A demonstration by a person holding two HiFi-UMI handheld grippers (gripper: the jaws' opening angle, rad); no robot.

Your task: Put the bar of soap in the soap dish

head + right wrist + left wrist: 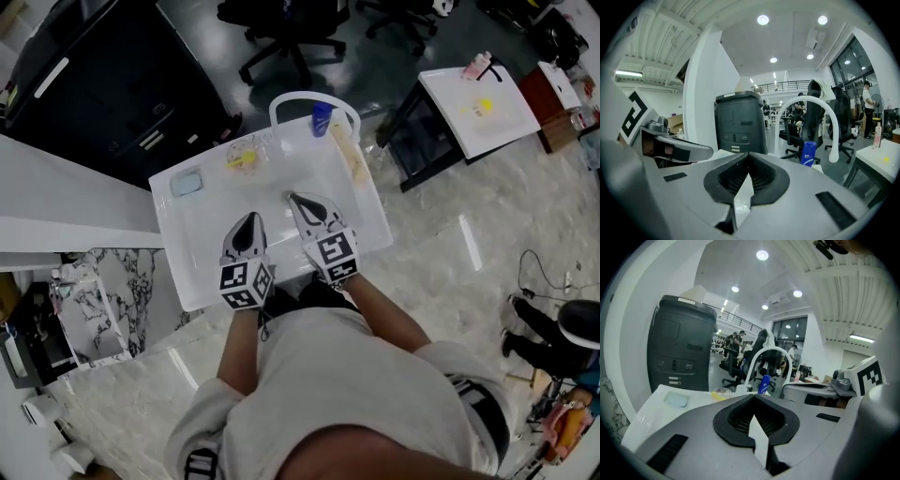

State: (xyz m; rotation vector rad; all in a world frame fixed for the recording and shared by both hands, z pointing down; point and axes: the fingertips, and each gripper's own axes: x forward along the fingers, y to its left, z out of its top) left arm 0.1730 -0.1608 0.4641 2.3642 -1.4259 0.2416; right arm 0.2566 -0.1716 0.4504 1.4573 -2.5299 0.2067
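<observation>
Left claw (249, 220), right claw (298, 201) both closed, empty | white tabletop (208, 246) | office chairs (286, 28) beyond

No legible text; white print on blue bottle (808, 153) too blurred.

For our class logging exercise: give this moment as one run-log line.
left gripper: jaws shut, empty | right gripper: jaws shut, empty | both over white tray

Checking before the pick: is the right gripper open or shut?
Shut: the right gripper shows its jaws meeting at the tips in its own view, nothing between them.
</observation>
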